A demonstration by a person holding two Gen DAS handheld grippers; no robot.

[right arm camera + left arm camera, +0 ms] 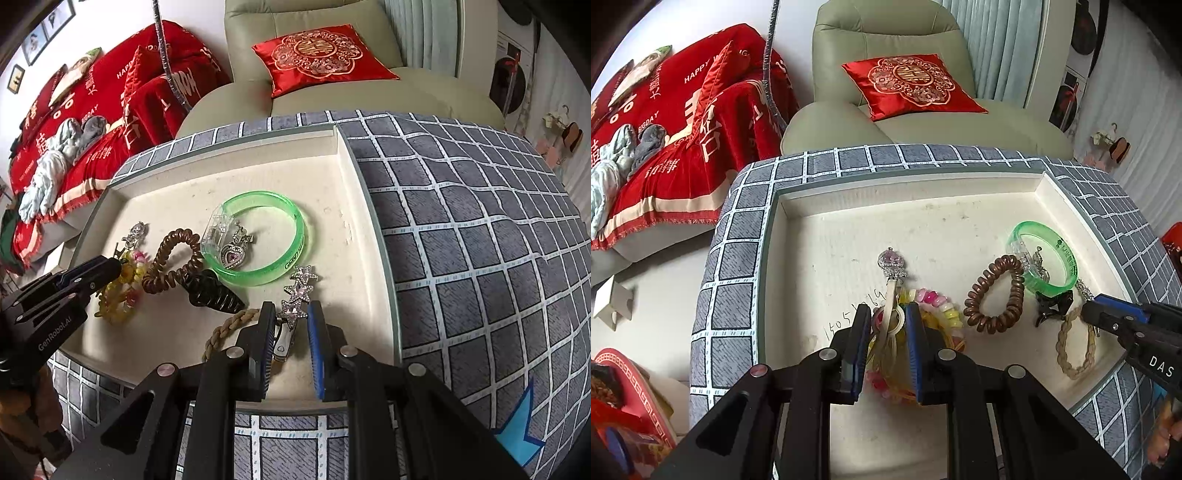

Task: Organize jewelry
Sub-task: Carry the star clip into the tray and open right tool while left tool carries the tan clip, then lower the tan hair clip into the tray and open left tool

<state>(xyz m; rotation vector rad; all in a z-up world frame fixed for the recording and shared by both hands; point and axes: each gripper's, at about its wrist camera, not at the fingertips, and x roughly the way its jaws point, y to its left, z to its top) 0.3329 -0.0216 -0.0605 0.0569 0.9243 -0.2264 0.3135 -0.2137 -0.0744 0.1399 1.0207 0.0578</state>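
Inside the white tray (798, 258) lie a green bangle (258, 240), a brown hair tie (995, 295) and a black clip (214, 295); the left gripper (886, 317) fingers squeeze a bead bracelet (938, 310), the right gripper (291, 317) fingers pinch a star clip (299, 291).

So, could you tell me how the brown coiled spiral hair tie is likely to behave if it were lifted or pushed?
The brown coiled spiral hair tie lies in a bent, uneven loop, so it would probably flex and stretch rather than stay rigid. It looks like thin plastic coil, likely light. It touches the black ridged claw clip, so pushing may nudge that.
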